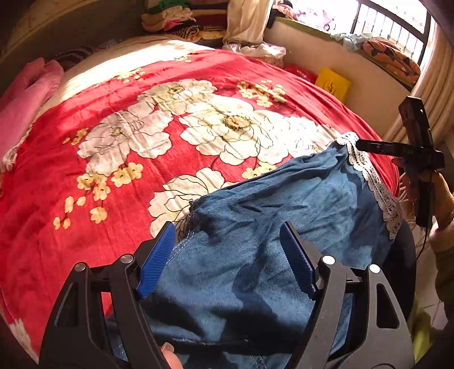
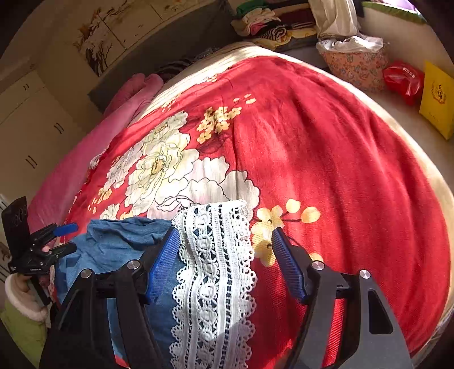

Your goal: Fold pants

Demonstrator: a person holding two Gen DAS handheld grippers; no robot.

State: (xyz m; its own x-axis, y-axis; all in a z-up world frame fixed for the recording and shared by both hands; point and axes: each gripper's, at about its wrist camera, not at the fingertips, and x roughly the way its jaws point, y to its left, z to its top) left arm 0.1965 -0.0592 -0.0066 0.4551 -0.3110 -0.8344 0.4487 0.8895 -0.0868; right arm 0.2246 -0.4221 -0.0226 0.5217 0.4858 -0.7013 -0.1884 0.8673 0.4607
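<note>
Red floral blanket (image 1: 93, 181) spread over the bed, taking up most of both views. Blue pants (image 1: 255, 215) lying rumpled on the near edge of that blanket, white lace trim (image 2: 212, 255) running along the side nearest the right gripper. Pink bedding (image 1: 25, 96) beyond the blanket's far left edge; heap of clothes (image 1: 181, 20) past its far end; yellow packet (image 2: 438, 99) and red bag (image 2: 403, 79) off its far right edge.

Left gripper (image 1: 227, 252) poised over the blanket's near edge, jaws released and standing wide, blue denim lying between them but not pinched. Right gripper (image 2: 224, 247) likewise above the near edge, jaws let go and apart, lace band passing between them untouched by the pads. No earlier view to compare; cloth simply resting loose on the blanket.

Risks from here, as a judgement: fold unfinished, fabric bunched and creased rather than flat, so any fold laid over it likely to come out lumpy and skewed. Plush blanket liable to be caught together with the denim on a low pinch, dragging the blanket up too. Lace prone to snagging on the ribbed pads. Much of the pants appearing to hang off the near edge, so likely to slide floorward if left unsupported.
</note>
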